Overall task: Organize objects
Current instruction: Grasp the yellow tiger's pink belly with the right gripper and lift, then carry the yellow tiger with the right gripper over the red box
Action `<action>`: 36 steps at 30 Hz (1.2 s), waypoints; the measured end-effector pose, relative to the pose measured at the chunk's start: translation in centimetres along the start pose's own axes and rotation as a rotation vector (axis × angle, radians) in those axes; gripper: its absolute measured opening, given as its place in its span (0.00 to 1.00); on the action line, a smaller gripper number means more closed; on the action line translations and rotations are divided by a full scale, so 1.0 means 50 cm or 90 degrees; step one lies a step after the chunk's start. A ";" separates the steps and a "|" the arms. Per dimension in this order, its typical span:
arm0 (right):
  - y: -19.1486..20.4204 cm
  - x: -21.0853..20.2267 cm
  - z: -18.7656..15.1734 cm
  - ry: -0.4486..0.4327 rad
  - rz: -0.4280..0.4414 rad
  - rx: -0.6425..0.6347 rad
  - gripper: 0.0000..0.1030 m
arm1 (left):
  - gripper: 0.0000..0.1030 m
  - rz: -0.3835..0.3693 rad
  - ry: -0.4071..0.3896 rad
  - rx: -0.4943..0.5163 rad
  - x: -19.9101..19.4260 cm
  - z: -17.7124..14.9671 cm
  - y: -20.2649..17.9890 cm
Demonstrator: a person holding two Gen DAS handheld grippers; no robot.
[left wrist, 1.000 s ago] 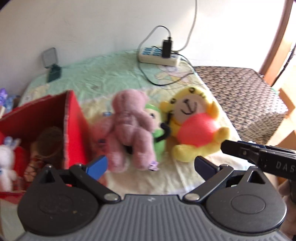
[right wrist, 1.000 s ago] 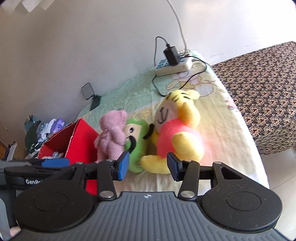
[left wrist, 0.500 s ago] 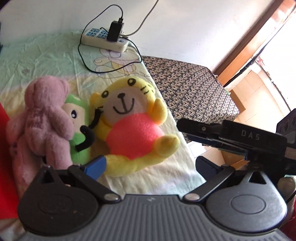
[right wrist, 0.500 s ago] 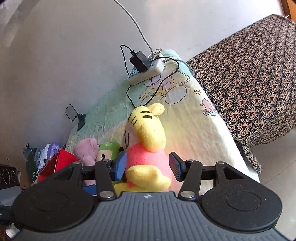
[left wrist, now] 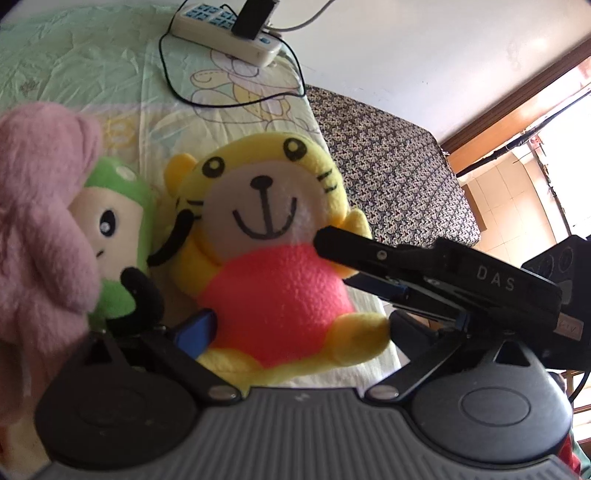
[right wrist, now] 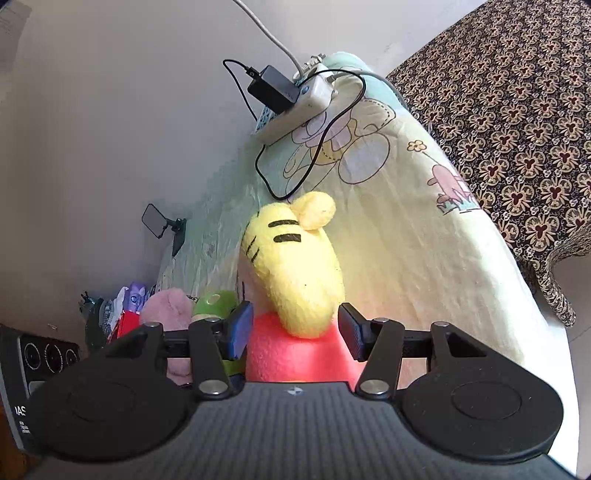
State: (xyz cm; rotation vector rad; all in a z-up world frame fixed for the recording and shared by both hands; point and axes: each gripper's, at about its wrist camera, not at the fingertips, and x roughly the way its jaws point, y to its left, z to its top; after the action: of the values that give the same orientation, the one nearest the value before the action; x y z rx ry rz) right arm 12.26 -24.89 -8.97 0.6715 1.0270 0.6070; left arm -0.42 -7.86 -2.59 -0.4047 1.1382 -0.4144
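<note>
On the bed [left wrist: 110, 59], your left view shows the tiger [left wrist: 273, 258] beside the green doll [left wrist: 118, 221], between your left hand-held gripper's [left wrist: 299, 328] spread jaws. From the right view, your right hand-held gripper [right wrist: 295, 332] straddles the tiger [right wrist: 295, 266], jaws just widened, pads not pressing.

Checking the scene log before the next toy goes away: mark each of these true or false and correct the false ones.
1. The yellow toy wears a red shirt. True.
2. The green toy lies between the pink toy and the yellow one. True.
3. The power strip has nothing plugged in. False: a black adapter sits in it.
4. The right hand-held gripper is shut empty. False: its jaws stand open on either side of the yellow toy.
5. The toys lie on bare floor. False: they lie on a printed sheet.
</note>
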 end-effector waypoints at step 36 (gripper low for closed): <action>0.223 -0.153 -0.153 -0.078 0.117 -0.089 0.37 | 0.85 0.006 -0.181 0.236 -0.300 -0.167 -0.067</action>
State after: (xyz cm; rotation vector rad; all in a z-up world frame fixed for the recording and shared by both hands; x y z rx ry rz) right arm 0.77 -21.57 0.89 0.6755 0.8061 0.7808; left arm -13.95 -3.86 7.77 -0.1266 0.7660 -0.5297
